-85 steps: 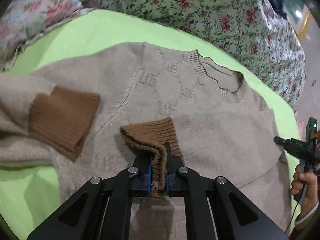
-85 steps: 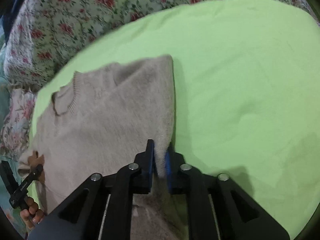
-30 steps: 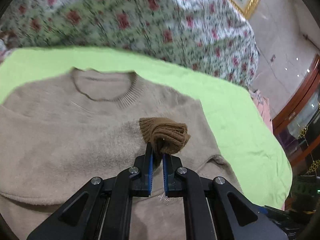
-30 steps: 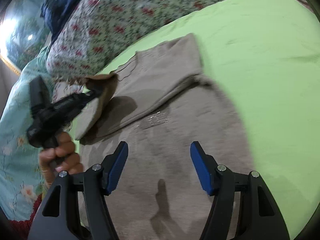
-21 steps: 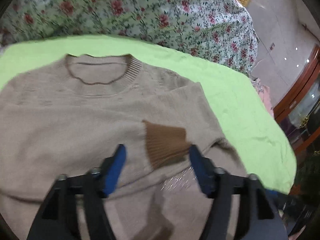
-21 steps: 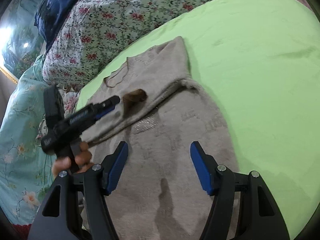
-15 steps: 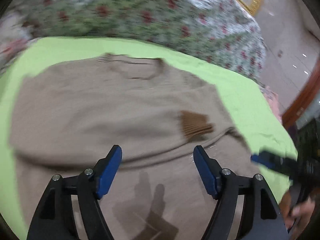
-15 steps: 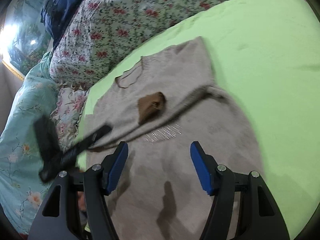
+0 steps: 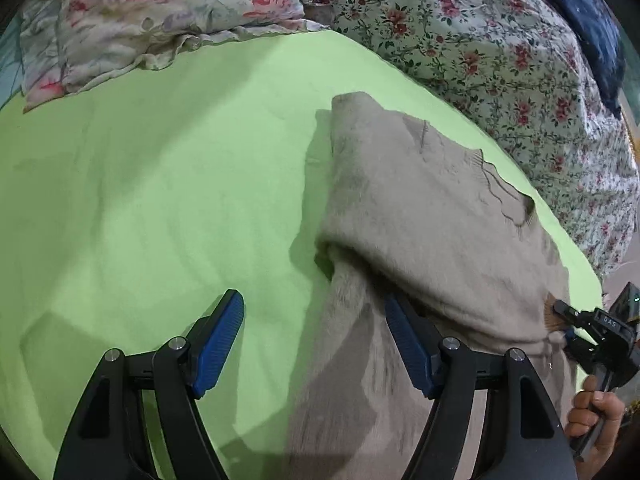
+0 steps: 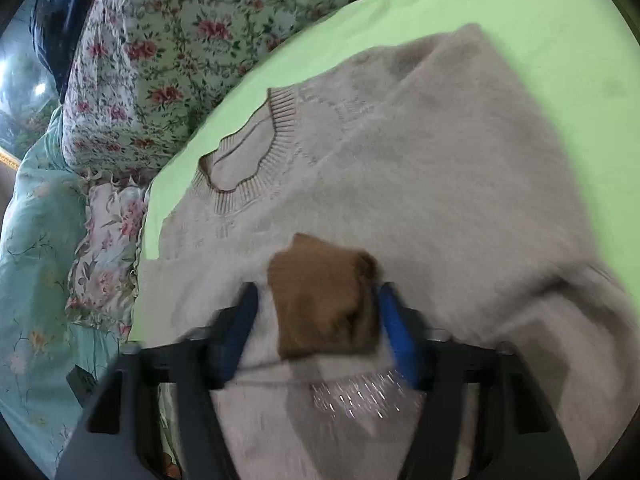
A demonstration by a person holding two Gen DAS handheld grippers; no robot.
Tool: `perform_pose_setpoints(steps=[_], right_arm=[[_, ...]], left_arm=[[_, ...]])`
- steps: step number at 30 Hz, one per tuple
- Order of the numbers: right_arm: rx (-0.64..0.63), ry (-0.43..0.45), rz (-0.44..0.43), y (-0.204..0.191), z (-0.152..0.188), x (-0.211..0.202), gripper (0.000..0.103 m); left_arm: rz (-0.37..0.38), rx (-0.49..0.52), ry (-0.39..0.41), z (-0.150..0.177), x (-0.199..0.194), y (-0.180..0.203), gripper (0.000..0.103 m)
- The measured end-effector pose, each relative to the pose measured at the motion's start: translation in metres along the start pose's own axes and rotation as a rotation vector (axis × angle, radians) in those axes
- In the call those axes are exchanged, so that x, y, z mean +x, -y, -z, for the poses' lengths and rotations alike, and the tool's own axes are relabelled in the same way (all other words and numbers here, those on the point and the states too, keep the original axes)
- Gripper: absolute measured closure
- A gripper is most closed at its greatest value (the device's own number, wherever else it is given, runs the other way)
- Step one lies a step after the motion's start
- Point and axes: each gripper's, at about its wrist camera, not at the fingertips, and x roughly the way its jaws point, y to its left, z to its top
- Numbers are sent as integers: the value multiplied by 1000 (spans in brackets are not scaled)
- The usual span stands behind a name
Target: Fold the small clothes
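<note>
Spreading green sheet (image 9: 140, 200), floral bedding (image 9: 480, 40) behind; L tongs (image 9: 313, 298) just opened, empty; R tongs (image 10: 318, 289) closing round cuff (image 10: 324, 312).

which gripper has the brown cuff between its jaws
The right gripper: its jaws, just closing, straddle the brown cuff. The left gripper stands open over the sweater edge, no cuff between.

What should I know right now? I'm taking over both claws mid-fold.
Left claw: just opened, empty, over the sweater edge on the green sheet.
Right claw: just been closing, with the brown cuff between its pads; grip unclear.
Done: a sleeve lies folded across the body.
Left: probably settle the cuff, then fold the body.
</note>
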Motion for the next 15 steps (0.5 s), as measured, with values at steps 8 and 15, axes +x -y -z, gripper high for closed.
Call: perform_pose_setpoints(steps=[8,15], right_arm=[[-78,287,-51,-12,-23,-97,97],[7,111,55,27,-5,-52,95]], left_arm=[[-81,35,29,-17,23,19,37],[-71,18,45,-8,18,14,38]])
